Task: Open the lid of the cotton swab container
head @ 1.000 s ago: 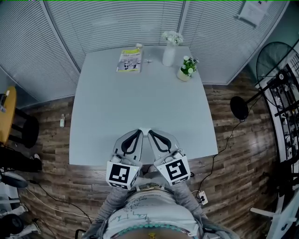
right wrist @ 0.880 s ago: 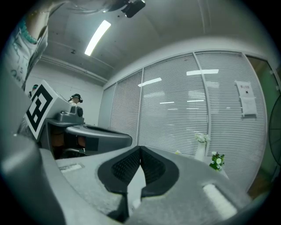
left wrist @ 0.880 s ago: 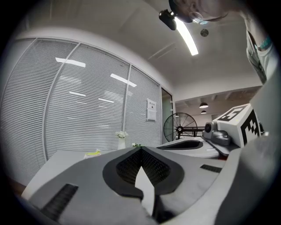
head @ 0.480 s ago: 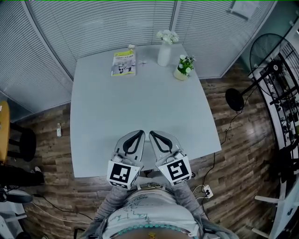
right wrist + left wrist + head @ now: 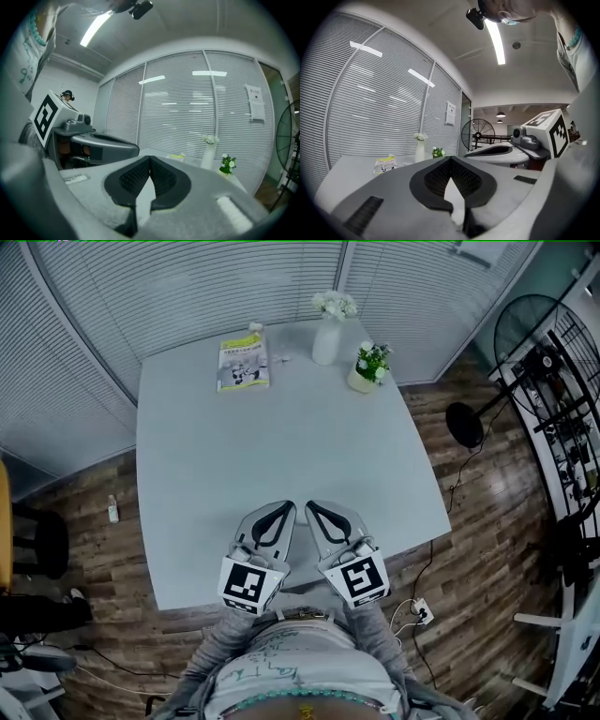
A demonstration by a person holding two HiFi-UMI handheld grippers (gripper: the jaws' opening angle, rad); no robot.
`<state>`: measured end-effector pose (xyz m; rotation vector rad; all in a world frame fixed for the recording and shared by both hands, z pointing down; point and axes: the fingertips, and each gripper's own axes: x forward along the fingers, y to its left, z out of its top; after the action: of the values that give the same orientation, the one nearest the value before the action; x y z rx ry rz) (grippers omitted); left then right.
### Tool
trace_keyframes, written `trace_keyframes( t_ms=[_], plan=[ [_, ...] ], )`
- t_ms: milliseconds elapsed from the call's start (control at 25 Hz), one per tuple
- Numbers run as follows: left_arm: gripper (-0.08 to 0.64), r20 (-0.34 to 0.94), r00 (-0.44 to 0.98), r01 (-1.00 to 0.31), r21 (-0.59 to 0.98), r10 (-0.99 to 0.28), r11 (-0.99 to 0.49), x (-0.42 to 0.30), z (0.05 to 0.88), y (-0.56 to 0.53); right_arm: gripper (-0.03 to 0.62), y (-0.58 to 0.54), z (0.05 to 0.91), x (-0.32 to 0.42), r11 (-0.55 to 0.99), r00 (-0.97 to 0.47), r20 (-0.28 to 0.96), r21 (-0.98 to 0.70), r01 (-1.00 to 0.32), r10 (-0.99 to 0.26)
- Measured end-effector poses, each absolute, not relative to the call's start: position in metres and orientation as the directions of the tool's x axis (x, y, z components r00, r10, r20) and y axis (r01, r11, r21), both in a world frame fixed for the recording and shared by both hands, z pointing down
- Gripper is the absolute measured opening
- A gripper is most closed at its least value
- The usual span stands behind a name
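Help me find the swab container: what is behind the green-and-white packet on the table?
A small pale object shows past the packet's far right corner, too small to identify; anything lower behind the packet is covered.

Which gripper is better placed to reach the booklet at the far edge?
Left, probably, only slightly. The left gripper and right gripper sit side by side at the table's near edge, both shut, empty; the booklet lies toward the left.

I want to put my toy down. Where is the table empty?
The middle and both side edges of the table are bare, from the left gripper and right gripper at the near edge onward. Only the far edge is crowded: booklet, vase and plant.
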<state>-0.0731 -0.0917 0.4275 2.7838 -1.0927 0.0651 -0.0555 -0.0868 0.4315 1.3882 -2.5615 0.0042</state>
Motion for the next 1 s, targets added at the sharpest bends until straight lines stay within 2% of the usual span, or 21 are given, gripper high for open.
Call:
trace_keyframes(
  t_ms=[640, 1000],
  plan=[
    [-0.002, 0.168, 0.705, -0.708, 0.102, -0.689, -0.699, -0.058, 0.478, -0.113, 0.002, -0.108, 0.481, -0.027, 0.668, -0.597, 0.332, 0.161, -0.727, -0.73],
    [-0.002, 0.301, 0.683, -0.713, 0.078, -0.666, -0.696, -0.055, 0.53, -0.109, 0.002, -0.109, 0.521, -0.021, 0.724, -0.618, 0.423, 0.151, -0.673, -0.662]
  ],
)
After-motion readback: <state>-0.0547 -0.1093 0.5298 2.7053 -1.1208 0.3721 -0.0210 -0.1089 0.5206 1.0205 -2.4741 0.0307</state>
